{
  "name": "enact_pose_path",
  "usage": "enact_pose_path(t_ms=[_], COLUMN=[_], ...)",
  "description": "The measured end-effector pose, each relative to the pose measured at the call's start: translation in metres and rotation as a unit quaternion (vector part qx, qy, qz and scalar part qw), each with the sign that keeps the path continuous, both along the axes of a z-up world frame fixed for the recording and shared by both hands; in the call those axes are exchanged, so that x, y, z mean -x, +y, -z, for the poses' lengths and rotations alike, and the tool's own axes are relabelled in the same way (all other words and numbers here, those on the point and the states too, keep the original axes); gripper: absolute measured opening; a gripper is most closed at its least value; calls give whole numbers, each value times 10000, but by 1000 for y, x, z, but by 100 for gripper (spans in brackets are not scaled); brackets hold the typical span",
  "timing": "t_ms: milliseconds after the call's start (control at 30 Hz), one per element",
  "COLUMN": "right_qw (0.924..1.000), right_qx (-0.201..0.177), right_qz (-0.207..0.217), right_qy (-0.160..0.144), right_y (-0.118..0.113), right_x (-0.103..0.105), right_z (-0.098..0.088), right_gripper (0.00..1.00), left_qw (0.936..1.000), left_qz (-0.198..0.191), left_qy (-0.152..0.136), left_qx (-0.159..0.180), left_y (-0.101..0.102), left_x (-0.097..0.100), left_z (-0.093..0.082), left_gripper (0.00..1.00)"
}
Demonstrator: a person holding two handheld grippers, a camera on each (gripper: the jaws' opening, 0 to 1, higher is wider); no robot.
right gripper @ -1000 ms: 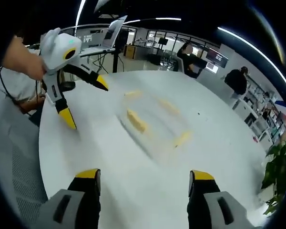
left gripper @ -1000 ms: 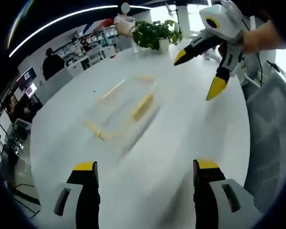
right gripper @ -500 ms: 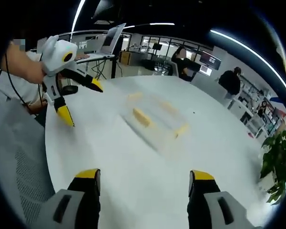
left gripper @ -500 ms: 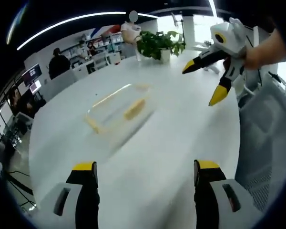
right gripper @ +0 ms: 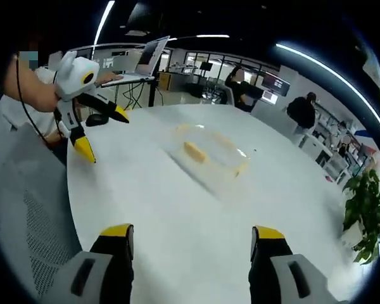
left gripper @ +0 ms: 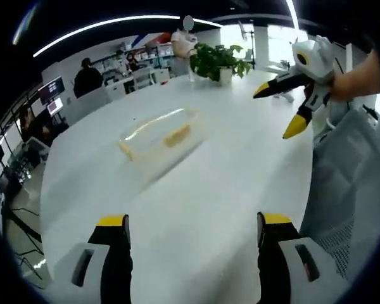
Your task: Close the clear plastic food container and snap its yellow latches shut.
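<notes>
The left gripper [left gripper: 193,231] has its black, yellow-tipped jaws spread wide with nothing between them, above the smooth white round table [left gripper: 202,190]. The right gripper [right gripper: 191,240] is likewise spread and empty over the same glossy top. Well ahead of both, near the table's middle, lies the container [left gripper: 159,135], a shallow clear plastic rectangle with yellow latches [left gripper: 177,134] along its sides; motion blur hides whether the lid is seated. In the right gripper view the container [right gripper: 209,154] shows the same pale yellow strips. Each gripper appears in the other's view, white-bodied and held off the table's edge by a hand [left gripper: 358,79], jaws parted. A leafy green plant [left gripper: 216,58] in a white pot stands at the far rim. Grey mesh chairs [right gripper: 31,234] edge the table.
</notes>
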State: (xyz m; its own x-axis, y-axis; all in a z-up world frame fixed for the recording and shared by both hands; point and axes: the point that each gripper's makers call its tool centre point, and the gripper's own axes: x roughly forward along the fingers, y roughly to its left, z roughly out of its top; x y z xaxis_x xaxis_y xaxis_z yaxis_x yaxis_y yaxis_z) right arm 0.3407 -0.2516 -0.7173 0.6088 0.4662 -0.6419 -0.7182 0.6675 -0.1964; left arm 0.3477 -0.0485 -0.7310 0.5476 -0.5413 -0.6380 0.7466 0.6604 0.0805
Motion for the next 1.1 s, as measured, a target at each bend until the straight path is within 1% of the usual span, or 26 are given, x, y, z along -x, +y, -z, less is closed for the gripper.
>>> enact_pose_path(t_ms=[67, 100, 133, 200, 333, 433, 533, 600, 733, 800, 900, 967, 1100], right_qw=[10000, 10000, 9999, 9999, 9998, 9996, 9994, 9994, 9991, 9991, 9991, 9990, 9987], right_qx=[-8, -28, -68, -104, -143, -180, -219, -191, -257, -245, -243, -270, -292], right_qz=[21, 36, 66, 89, 135, 189, 246, 262, 313, 327, 319, 333, 385], right_qy=[-30, -27, -46, -85, -89, -66, -76, -80, -135, -118, -118, -145, -156], right_y=[0, 0, 0, -1, -5, -8, -12, -15, -17, -19, -20, -22, -27], right_x=[2, 3, 4, 7, 14, 21, 27, 30, 29, 32, 37, 39, 46], right_z=[-1, -1, -3, -3, -2, 0, 1, 2, -5, -4, -6, -8, -8], right_gripper=[74, 74, 75, 75, 74, 74, 74, 74, 76, 76, 76, 76, 76], left_qw=[10000, 9999, 9996, 9993, 9991, 9987, 9983, 9980, 9969, 9964, 9966, 9958, 9941], left_qz=[-63, -85, -108, -122, -198, -241, -308, -356, -474, -521, -535, -573, -673], left_qy=[-29, -67, -171, -237, -201, -244, -220, -250, -286, -260, -248, -292, -365], left_qx=[70, 97, 172, 262, 322, 371, 444, 466, 561, 611, 581, 659, 774], left_y=[0, 0, -1, -2, -1, 0, 1, 3, 5, 4, 5, 5, 7], left_x=[1, 1, 2, 4, 11, 15, 20, 22, 27, 29, 32, 33, 31], left_z=[-4, -7, -12, -15, -15, -17, -17, -17, -18, -17, -15, -20, -22], left_gripper=[79, 77, 77, 77, 78, 78, 79, 79, 80, 80, 81, 81, 84])
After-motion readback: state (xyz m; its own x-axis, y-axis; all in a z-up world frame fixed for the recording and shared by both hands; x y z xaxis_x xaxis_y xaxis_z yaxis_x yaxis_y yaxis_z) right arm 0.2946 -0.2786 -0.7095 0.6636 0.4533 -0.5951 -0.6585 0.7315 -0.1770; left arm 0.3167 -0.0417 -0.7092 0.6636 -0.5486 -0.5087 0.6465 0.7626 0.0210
